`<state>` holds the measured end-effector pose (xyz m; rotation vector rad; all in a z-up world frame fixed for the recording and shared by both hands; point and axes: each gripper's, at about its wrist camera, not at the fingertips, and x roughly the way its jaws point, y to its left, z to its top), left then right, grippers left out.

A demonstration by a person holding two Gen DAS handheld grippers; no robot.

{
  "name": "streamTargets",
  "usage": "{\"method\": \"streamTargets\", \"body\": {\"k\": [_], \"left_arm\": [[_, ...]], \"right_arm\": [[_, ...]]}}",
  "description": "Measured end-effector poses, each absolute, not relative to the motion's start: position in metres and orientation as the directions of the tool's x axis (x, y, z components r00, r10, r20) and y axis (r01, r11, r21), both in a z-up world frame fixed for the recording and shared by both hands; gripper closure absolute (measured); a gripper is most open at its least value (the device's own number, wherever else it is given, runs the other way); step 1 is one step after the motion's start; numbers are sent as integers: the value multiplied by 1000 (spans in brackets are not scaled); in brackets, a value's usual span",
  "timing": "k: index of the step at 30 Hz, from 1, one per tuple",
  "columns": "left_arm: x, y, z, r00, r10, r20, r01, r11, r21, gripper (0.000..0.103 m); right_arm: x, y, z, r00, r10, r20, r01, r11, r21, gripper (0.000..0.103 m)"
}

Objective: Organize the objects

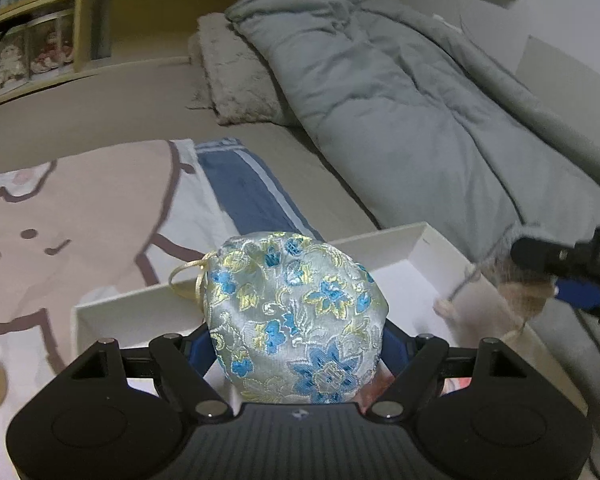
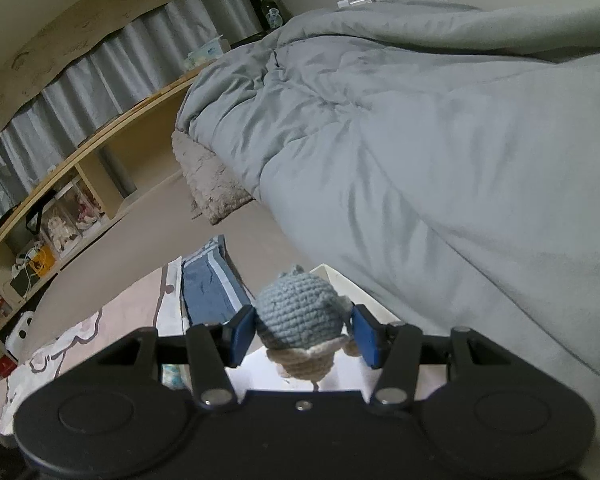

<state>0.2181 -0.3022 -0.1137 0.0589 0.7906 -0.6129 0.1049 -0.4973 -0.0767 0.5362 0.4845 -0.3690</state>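
left gripper (image 1: 296,344) clamped on brocade pouch (image 1: 296,312), held above white box (image 1: 416,240). right gripper (image 2: 305,336) grasping crochet toy (image 2: 302,316) at box's right edge. lower each inside walls, release gently, avoid drawstring snag.

Grey duvet (image 2: 440,152) on bed, wooden shelf (image 1: 100,20) behind.

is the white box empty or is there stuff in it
Cannot tell fully. The white box shows bare floor on the visible right side, but the pouch in the left gripper hides the rest.
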Motion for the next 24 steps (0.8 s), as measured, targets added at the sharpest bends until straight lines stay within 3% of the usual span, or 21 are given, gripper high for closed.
{"method": "streamTargets", "body": {"k": [7, 9, 11, 17, 20, 24], "left_arm": [[224, -314, -121, 522, -492, -697, 541, 823, -175, 23], [227, -314, -124, 493, -478, -727, 526, 829, -188, 19], [228, -309, -124, 478, -470, -742, 509, 837, -202, 12], [223, -298, -115, 493, -466, -734, 522, 834, -179, 12], [221, -295, -110, 484, -470, -738, 525, 831, -185, 15], [219, -294, -110, 445, -466, -765, 542, 820, -185, 39]], "right_arm": [[105, -500, -79, 861, -166, -481, 410, 787, 462, 49], [109, -499, -83, 860, -154, -487, 408, 781, 473, 41], [114, -498, -87, 838, -141, -527, 421, 782, 460, 23], [119, -494, -90, 798, -153, -583, 441, 808, 391, 23], [119, -492, -90, 788, -155, -595, 443, 815, 374, 23], [117, -492, -89, 786, -154, -598, 446, 812, 376, 23]]}}
